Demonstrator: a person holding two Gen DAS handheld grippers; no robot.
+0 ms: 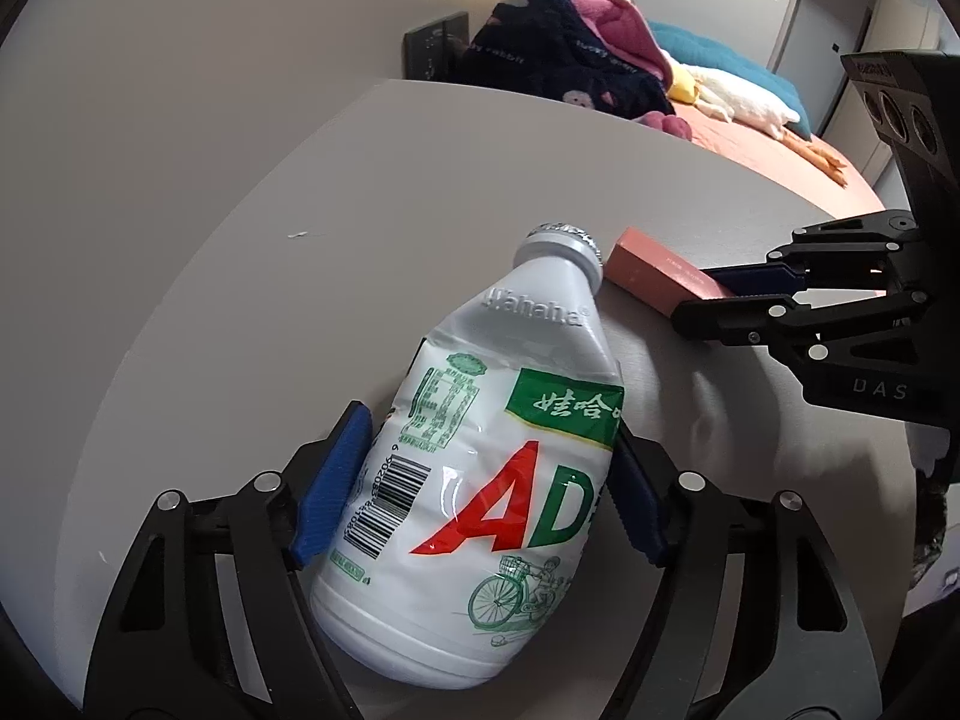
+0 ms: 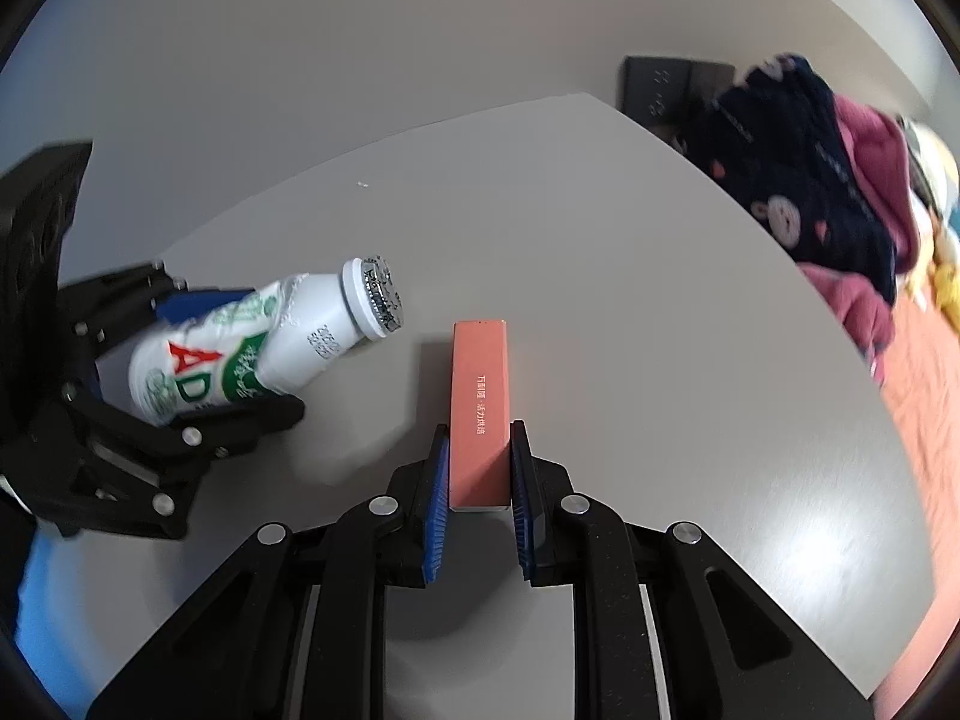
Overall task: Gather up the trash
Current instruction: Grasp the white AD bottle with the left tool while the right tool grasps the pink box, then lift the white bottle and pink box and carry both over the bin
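A white plastic drink bottle [image 1: 468,480] with a green and red label and a foil-sealed mouth lies on its side on the grey table [image 1: 270,312]. My left gripper [image 1: 492,420] is shut on its body, with a blue pad pressing on each side of the crumpled label. To its right lies a slim pink carton [image 1: 648,270]. In the right wrist view, my right gripper [image 2: 479,438] is shut on the near end of the pink carton [image 2: 479,372], which points away along the fingers. The bottle [image 2: 300,324] and left gripper [image 2: 264,354] show at the left.
Beyond the table's far edge is a bed with an orange sheet [image 1: 774,150], a heap of dark blue and pink clothes [image 1: 558,60] and soft toys. A dark socket panel [image 1: 435,42] sits on the wall behind. Bare table top [image 2: 660,300] stretches right of the carton.
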